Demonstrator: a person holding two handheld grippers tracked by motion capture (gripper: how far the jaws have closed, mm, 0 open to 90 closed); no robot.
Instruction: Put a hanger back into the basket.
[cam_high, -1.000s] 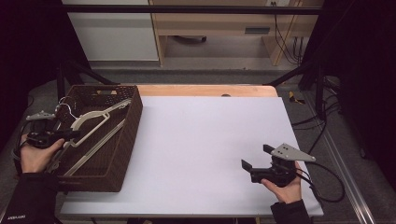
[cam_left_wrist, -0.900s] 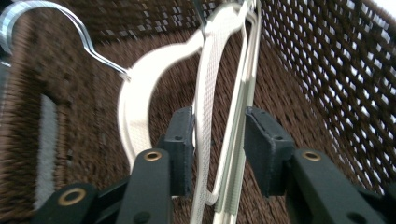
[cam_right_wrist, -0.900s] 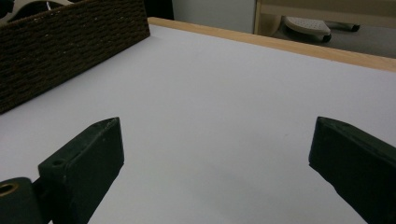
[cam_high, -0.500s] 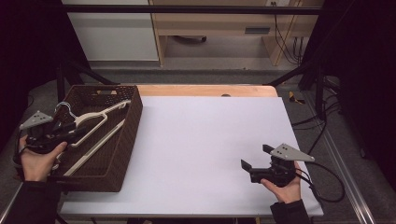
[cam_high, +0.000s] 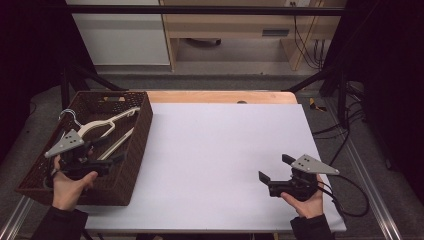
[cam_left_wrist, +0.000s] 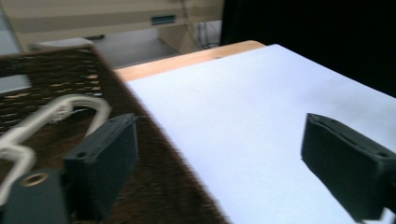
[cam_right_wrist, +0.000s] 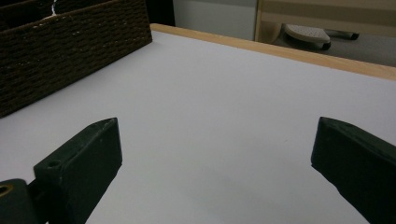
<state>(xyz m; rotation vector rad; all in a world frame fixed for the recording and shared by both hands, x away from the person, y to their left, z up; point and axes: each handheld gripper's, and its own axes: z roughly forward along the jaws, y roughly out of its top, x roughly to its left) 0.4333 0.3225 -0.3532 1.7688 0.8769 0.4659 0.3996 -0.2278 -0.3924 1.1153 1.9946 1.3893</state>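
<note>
Now we are holding both grippers with jaws spread wide and nothing between them. Our left gripper (cam_high: 107, 150) is hovering over the near right part of the dark wicker basket (cam_high: 131, 165), which is sitting at the table's (cam_high: 220, 150) left edge with pale hangers (cam_high: 107, 124) lying inside. Our right gripper (cam_high: 274, 169) is resting low over the white tabletop, well apart from the basket.
</note>
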